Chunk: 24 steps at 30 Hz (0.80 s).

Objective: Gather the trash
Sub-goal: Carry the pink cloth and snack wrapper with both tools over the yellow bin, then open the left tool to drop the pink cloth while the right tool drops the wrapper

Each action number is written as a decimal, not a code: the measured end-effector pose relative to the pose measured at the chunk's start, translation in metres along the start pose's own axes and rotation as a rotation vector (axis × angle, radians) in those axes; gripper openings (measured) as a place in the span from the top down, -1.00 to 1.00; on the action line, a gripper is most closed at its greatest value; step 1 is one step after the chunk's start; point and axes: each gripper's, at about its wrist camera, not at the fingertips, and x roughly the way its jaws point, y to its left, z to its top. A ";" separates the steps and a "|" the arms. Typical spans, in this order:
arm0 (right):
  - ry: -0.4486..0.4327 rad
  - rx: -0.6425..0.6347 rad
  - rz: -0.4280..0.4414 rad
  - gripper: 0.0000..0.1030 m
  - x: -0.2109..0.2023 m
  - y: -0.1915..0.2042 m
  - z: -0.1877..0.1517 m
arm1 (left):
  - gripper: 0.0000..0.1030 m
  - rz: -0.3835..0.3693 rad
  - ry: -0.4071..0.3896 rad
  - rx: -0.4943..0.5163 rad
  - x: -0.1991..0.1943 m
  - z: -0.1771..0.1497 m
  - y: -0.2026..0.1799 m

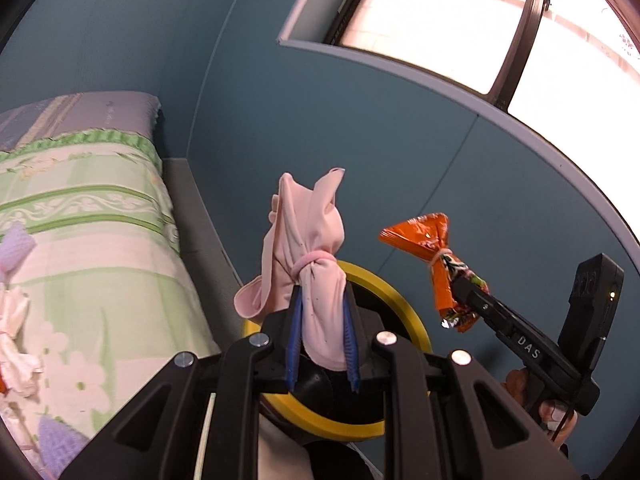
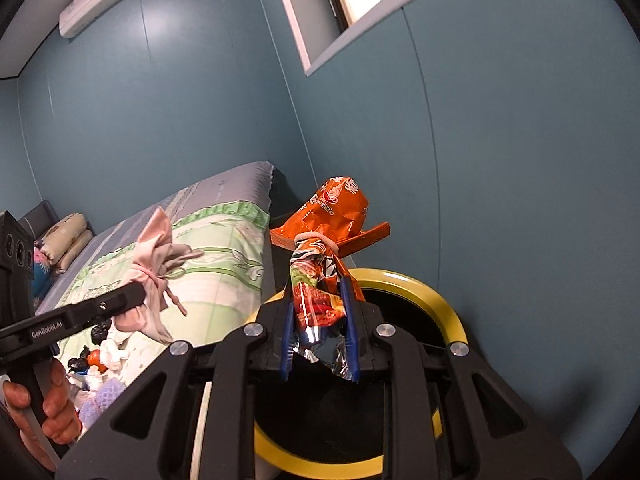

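Note:
My left gripper (image 1: 322, 300) is shut on a pink cloth bundle (image 1: 316, 252) tied with a pink band; the bundle (image 2: 150, 276) also shows in the right wrist view, sticking out of the left gripper (image 2: 138, 294). My right gripper (image 2: 318, 304) is shut on an orange snack bag (image 2: 336, 216) bound with a rubber band; the left wrist view shows this bag (image 1: 440, 256) in the right gripper (image 1: 460, 286). A yellow-rimmed bin (image 2: 444, 300) with a black liner stands open just beyond and below both grippers, its rim (image 1: 404, 312) behind the pink bundle.
A bed (image 1: 92, 240) with a green flowered cover lies to the left. Loose tissues and scraps (image 2: 106, 354) sit on its near end. Blue walls (image 2: 500, 160) close in behind the bin, with a window (image 1: 460, 12) above. A hand (image 2: 52, 404) grips the left handle.

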 end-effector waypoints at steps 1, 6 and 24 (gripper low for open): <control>0.003 0.000 -0.004 0.62 0.003 -0.002 0.001 | 0.67 -0.004 0.008 0.004 0.006 -0.001 -0.002; 0.039 0.006 -0.016 0.62 0.015 -0.004 0.000 | 0.67 -0.014 0.047 0.005 0.030 -0.009 -0.004; 0.086 0.047 -0.057 0.40 0.045 -0.028 0.000 | 0.04 0.002 0.095 -0.012 0.068 -0.022 -0.005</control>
